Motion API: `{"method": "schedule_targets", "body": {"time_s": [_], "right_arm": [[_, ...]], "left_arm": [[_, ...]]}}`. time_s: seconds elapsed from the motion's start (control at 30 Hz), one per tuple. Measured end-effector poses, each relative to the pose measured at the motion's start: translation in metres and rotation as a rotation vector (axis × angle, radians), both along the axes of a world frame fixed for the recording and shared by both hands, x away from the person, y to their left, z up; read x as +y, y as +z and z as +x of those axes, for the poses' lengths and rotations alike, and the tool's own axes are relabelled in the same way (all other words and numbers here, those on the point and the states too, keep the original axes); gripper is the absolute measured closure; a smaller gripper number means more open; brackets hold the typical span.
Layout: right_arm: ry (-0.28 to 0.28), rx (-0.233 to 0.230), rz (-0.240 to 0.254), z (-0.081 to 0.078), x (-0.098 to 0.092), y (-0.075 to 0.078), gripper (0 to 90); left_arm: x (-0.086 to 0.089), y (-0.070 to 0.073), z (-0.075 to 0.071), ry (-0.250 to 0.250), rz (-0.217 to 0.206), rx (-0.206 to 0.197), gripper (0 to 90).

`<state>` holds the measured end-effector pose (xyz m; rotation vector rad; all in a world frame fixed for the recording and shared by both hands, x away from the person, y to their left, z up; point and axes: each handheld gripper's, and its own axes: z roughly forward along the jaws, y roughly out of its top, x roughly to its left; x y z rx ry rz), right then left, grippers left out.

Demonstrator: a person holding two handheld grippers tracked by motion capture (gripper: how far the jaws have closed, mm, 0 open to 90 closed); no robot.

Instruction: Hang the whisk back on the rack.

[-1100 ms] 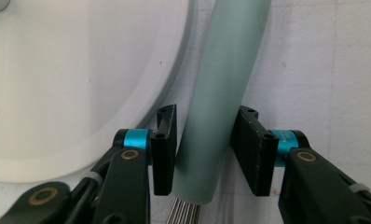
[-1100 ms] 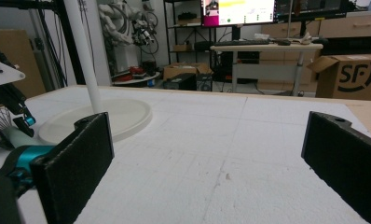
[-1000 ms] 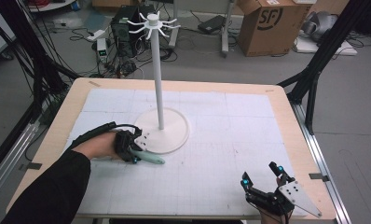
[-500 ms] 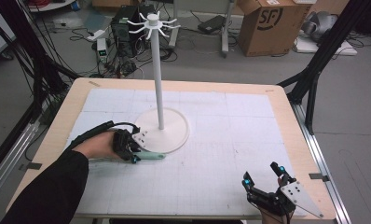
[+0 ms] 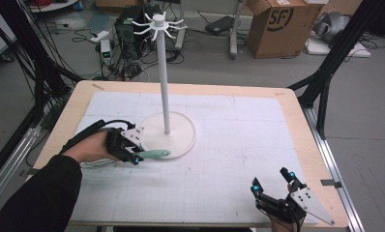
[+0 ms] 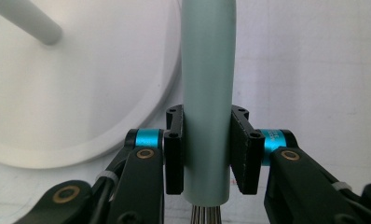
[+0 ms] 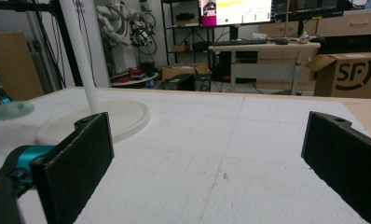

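Observation:
My left gripper (image 5: 138,155) is at the table's left, beside the round white base (image 5: 183,140) of a tall white stand (image 5: 164,82) with hooks at its top. Its jaws have just been closing and now press on a pale green handle (image 5: 156,153) that points toward the base. In the left gripper view both pads (image 6: 173,154) clamp the handle (image 6: 208,70), with metal wires (image 6: 205,215) showing below its end. My right gripper (image 5: 270,179) rests open near the front right edge, nothing between its pads (image 7: 76,163).
A white gridded mat (image 5: 239,145) covers the wooden table (image 5: 297,104). Black frame struts (image 5: 326,77) stand at both sides. On the floor behind are a cardboard box (image 5: 277,24), cables and equipment (image 5: 127,29).
The left gripper has lifted a little with the green handle and shifted slightly toward the stand's base. The right gripper has not moved.

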<state>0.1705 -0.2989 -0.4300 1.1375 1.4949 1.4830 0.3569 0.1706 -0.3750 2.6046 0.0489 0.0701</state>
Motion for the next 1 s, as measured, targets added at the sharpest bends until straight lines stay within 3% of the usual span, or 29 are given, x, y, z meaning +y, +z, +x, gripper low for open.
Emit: {"method": "schedule_targets", "body": {"time_s": [0.13, 0.33, 0.57, 0.73, 0.87, 1.0], "right_arm": [[0.0, 0.0, -0.005, 0.0, 0.001, 0.0, 1.1], [-0.001, 0.002, -0.016, 0.0, 0.001, 0.0, 1.1], [-0.004, 0.004, -0.013, 0.001, 0.002, -0.001, 1.1], [-0.002, 0.003, -0.014, 0.001, 0.002, -0.001, 1.1], [0.001, 0.002, -0.013, 0.002, 0.002, 0.0, 1.1], [0.004, 0.001, -0.011, 0.002, 0.002, 0.0, 1.1]], "left_arm": [[0.009, 0.016, -0.003, 0.035, -0.108, -0.014, 69.9], [0.019, 0.044, -0.004, 0.065, -0.208, -0.062, 69.9], [0.032, 0.075, 0.0, 0.133, -0.359, -0.048, 69.9], [0.037, 0.1, 0.002, 0.138, -0.435, -0.061, 69.8], [0.038, 0.117, 0.001, 0.144, -0.459, -0.08, 69.8], [0.04, 0.136, 0.002, 0.151, -0.511, -0.089, 69.8]]}}
